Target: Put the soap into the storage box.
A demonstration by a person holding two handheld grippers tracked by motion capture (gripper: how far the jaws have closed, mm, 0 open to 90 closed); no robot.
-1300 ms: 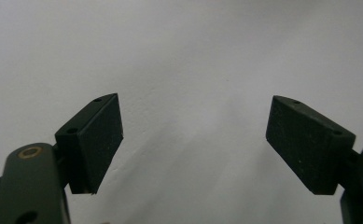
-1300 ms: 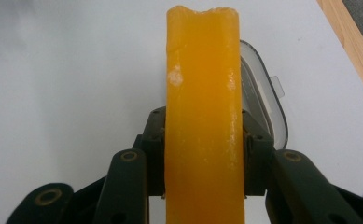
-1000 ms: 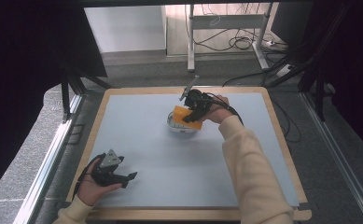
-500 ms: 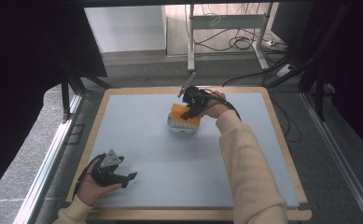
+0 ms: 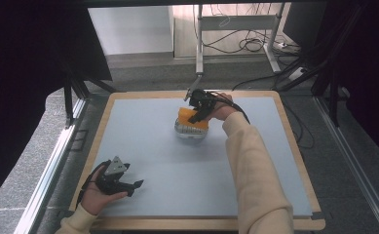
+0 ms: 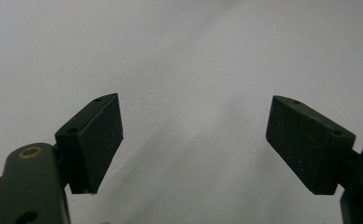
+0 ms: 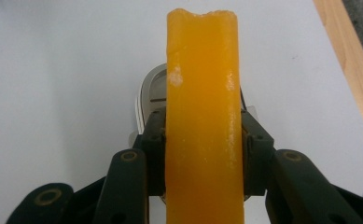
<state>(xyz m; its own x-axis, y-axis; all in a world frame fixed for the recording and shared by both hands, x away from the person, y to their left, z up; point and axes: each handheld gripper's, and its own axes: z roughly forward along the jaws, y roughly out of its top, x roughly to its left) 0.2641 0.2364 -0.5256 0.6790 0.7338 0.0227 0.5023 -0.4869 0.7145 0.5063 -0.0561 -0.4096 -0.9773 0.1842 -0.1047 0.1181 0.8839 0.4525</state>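
Nearest to us, at the left front of the table (image 5: pixel 143 141), the left gripper (image 5: pixel 128 184) rests in the person's hand with its jaws wide apart — between them we see nothing but the pale grey surface. Farther away, near the middle of the far side, the right gripper (image 5: pixel 195 116) is clamped on an orange block (image 7: pixel 202 116). The block stands over a white and grey object (image 5: pixel 189 131) — we cannot tell if they touch.
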